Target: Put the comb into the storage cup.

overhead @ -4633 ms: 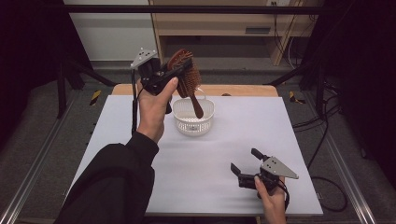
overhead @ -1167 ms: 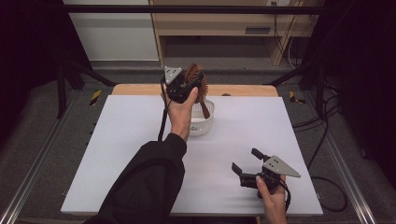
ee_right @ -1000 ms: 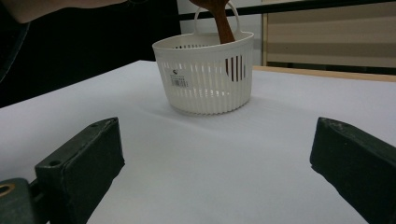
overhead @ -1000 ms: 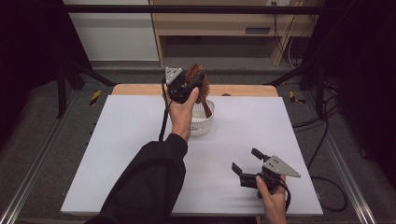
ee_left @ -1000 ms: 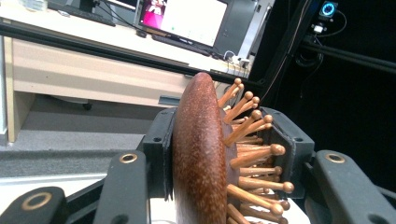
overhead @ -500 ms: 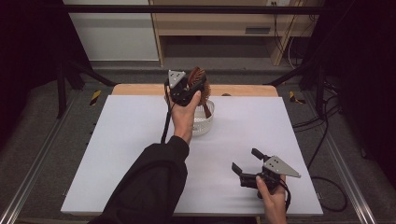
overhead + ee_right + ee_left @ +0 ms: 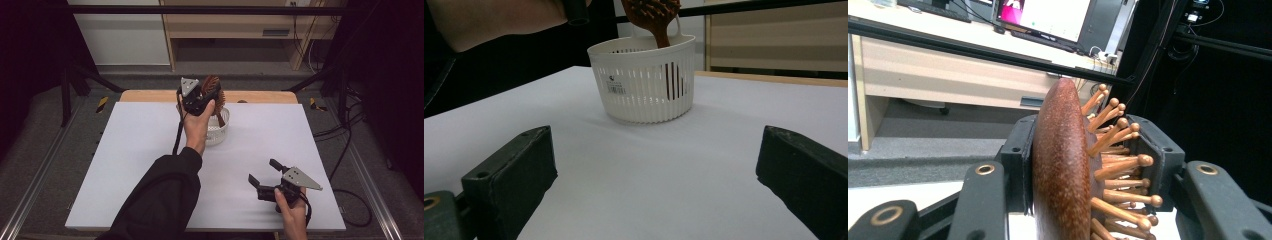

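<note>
My left gripper (image 7: 200,100) clamps the brown hairbrush (image 7: 1073,165) by its head, holding it above the white slotted basket (image 7: 644,82) with the handle dipping inside. I see my right gripper (image 7: 267,177) released, jaws spread, low over the table (image 7: 130,150).

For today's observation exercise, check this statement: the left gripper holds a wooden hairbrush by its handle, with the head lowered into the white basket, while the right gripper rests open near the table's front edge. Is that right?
Not quite. The left gripper clamps the hairbrush by its head, as the left gripper view shows; the handle points down into the white basket. The right gripper does rest open near the front edge.
</note>
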Available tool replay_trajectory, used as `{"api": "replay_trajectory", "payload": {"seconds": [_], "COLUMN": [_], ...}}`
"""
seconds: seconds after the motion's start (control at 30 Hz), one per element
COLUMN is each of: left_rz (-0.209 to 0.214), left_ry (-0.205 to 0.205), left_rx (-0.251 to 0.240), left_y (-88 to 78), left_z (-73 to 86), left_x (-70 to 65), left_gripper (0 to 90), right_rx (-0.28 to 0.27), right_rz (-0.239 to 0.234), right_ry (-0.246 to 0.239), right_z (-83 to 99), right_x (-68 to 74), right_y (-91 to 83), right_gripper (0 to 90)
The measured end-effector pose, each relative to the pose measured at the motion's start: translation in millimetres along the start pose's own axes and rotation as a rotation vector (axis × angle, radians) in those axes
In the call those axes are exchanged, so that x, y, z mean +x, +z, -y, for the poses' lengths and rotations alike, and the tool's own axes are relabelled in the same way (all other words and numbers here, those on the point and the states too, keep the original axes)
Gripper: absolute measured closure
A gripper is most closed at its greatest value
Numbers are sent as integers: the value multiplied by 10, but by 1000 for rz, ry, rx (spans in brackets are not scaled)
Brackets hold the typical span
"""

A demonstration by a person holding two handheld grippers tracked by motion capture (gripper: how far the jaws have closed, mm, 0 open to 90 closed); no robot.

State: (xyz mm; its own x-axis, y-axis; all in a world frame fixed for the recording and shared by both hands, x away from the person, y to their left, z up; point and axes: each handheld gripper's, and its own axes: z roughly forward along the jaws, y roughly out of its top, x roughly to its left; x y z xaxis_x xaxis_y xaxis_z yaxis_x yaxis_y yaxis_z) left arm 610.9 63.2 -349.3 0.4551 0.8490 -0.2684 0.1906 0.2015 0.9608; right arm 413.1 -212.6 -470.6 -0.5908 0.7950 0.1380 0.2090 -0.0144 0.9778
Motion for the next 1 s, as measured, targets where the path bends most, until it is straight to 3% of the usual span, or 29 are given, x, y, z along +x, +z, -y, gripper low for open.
{"api": "replay_trajectory", "payload": {"seconds": [1.0], "left_rz": [19], "left_ry": [27], "left_rx": [30], "left_y": [29], "left_z": [89], "left_x": [26], "left_gripper": [492], "right_rx": [-2], "right_rz": [3], "right_ry": [3], "right_z": [0], "right_x": [-2], "right_y": [-1], "right_gripper": [28]}}
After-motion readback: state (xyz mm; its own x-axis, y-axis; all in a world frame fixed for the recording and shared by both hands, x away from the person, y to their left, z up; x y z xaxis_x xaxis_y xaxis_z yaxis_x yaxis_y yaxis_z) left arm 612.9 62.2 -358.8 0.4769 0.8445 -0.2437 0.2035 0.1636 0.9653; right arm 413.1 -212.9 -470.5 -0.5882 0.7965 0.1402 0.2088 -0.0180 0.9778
